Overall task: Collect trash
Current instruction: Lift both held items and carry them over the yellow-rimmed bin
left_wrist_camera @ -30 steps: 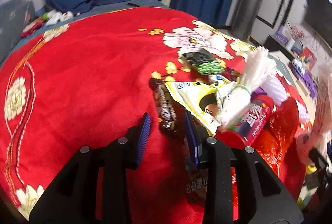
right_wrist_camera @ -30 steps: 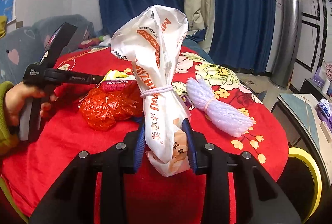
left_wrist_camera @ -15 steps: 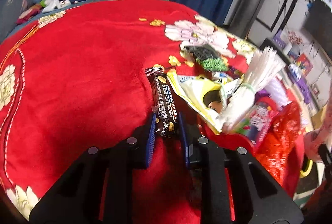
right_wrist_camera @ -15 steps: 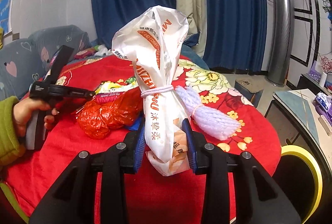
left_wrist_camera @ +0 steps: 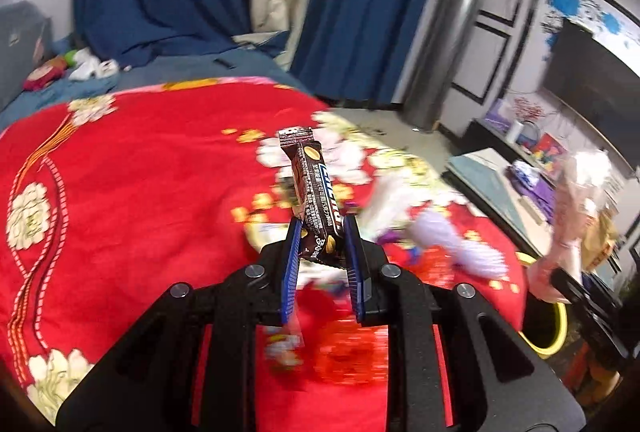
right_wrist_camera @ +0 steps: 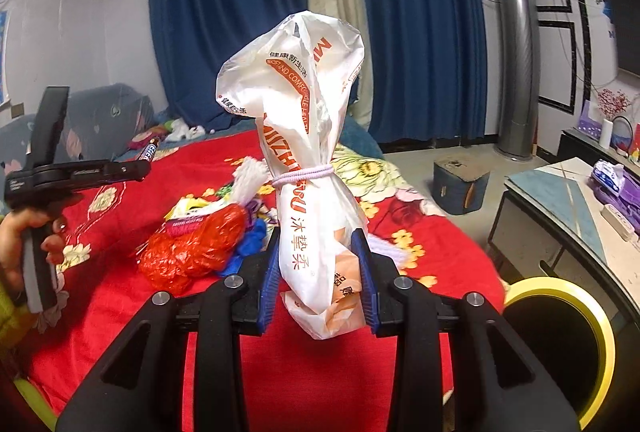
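My left gripper is shut on a brown candy bar wrapper and holds it upright above the red flowered blanket. My right gripper is shut on a tied white plastic bag with orange print, held upright above the blanket. The left gripper with the wrapper shows at the left of the right wrist view. A pile of trash lies on the blanket: a red plastic bag, a white tied bundle and a yellow packet.
A black bin with a yellow rim stands at the lower right, beside the blanket's edge; it also shows in the left wrist view. A low table stands to the right. Blue curtains hang behind.
My left gripper has lifted the candy bar wrapper off the blanket and swung up and to the right. My right gripper holds the white bag as before and has moved slightly.
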A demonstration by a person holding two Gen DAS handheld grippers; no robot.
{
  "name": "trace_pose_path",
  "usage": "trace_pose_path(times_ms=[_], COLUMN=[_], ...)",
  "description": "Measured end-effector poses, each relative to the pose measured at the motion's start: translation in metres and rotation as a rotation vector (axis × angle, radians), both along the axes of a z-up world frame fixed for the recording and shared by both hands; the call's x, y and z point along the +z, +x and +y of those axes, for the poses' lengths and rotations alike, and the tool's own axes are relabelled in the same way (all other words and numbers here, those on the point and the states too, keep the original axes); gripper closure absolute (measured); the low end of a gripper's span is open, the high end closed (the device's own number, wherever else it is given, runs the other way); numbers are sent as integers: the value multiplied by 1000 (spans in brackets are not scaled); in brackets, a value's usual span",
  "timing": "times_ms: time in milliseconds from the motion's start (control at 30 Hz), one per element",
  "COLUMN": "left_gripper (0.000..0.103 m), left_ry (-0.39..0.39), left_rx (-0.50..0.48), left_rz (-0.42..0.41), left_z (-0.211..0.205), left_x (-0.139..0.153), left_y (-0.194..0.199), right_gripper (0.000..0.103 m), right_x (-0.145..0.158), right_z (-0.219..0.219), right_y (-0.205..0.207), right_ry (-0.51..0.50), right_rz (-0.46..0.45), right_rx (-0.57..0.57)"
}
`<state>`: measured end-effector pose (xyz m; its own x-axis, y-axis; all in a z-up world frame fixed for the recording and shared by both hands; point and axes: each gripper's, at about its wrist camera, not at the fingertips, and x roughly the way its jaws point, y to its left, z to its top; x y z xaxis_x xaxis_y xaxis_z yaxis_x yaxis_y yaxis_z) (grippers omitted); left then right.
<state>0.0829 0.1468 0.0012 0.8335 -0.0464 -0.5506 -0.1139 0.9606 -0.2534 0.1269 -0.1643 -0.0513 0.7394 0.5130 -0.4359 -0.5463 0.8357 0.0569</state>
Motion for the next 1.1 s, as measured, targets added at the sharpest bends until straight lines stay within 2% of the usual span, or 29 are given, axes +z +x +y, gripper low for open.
trace_pose_path(times_ms=[300,667,1100], left_gripper=[88,88,88], left_ry=[-4,6,-6], left_rx=[-151,-300,-453], left_rz=[-32,-36,-27], left_z=[-65,-134,-210], left_x=[14,13,6], left_y=[11,24,47], right_gripper=[71,71,71], right_x=[8,6,-6], right_z=[-31,-68,-140], right_y=[4,7,13], right_ry=[28,37,46], right_rz=[0,12,45], right_rx=[-62,-151,-311])
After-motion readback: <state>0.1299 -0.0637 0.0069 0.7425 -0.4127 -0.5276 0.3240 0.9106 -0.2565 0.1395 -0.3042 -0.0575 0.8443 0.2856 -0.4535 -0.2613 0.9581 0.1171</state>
